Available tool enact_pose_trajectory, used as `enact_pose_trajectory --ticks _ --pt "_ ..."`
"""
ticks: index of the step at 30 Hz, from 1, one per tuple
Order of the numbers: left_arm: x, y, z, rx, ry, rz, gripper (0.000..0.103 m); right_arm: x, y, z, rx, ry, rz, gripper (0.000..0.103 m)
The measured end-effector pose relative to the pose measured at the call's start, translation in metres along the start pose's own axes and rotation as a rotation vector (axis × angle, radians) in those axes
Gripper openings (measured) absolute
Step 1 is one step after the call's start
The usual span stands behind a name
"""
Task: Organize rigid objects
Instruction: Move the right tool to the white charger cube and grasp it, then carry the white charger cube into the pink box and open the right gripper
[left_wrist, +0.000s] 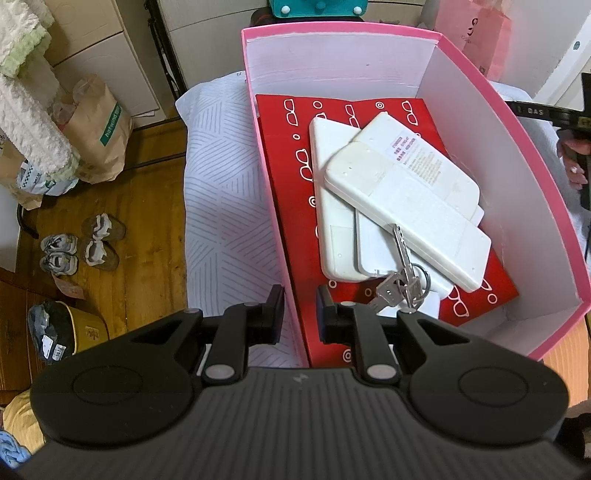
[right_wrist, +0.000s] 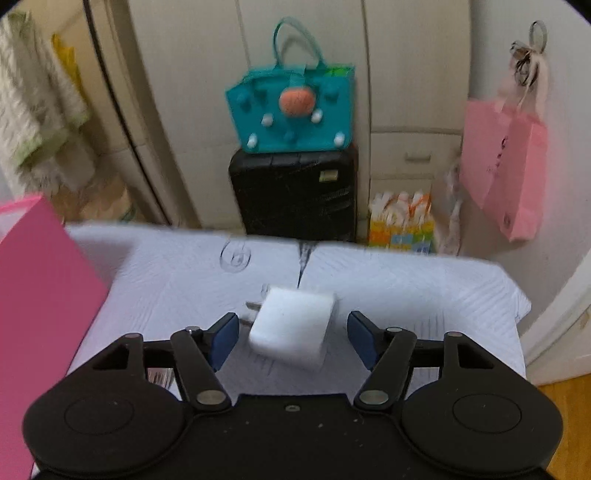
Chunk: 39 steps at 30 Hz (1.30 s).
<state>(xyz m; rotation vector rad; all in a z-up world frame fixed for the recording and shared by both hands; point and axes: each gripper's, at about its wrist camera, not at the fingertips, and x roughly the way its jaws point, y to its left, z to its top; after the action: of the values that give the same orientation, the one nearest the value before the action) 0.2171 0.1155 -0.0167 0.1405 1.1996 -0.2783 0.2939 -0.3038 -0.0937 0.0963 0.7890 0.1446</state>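
**Left gripper straddles box wall, right gripper open around charger**

While the left gripper (left_wrist: 298, 314) sits low at the near end of the pink cardboard box with white inside (left_wrist: 461, 74), its jaws stand narrowly apart, one finger outside the left wall, one inside; whether they pinch the wall, cannot tell. Box rests on the white quilted bed cover with grey line pattern (left_wrist: 221, 192). Inside lies a flat red box printed with white glasses (left_wrist: 280, 155), white flat plastic cases (left_wrist: 402, 199) stacked crosswise on it, a bunch of silver keys on a ring (left_wrist: 404, 280) on top near the gripper. Right gripper (right_wrist: 293, 336) has jaws wide, nothing held. White square plug charger with metal prongs (right_wrist: 291, 328) lies on the cover between the fingers, touching neither, prongs pointing left.
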Motion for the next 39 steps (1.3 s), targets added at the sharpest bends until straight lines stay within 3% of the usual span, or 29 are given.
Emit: enact_pose_trajectory --ticks 2,9,15,21,29,35,39 --pt "0.0 0.001 0.0 -0.001 0.002 -0.005 0.015 0.001 0.005 -0.001 -0.04 -0.004 -0.022 0.061" --pt "-0.001 0.001 -0.001 0.016 0.0 -0.013 0.015 -0.015 0.014 -0.013 -0.033 -0.031 -0.002 0.061" --pt "-0.003 -0.001 -0.002 0.04 0.0 -0.007 0.015 -0.063 0.036 -0.014 -0.056 -0.101 0.046 0.061" --pt "-0.004 -0.002 -0.004 0.044 -0.007 -0.008 0.015 -0.129 0.089 -0.01 -0.158 -0.172 0.213 0.061" --pt "-0.006 0.0 -0.003 0.043 -0.005 -0.021 0.015 -0.172 0.185 0.012 -0.367 -0.032 0.486 0.061" --pt "-0.006 0.004 -0.006 0.029 -0.021 -0.034 0.015 -0.153 0.242 0.026 -0.39 0.122 0.666 0.061" --pt "-0.007 0.005 -0.007 0.019 -0.03 -0.047 0.015 -0.129 0.274 0.032 -0.418 0.178 0.635 0.061"
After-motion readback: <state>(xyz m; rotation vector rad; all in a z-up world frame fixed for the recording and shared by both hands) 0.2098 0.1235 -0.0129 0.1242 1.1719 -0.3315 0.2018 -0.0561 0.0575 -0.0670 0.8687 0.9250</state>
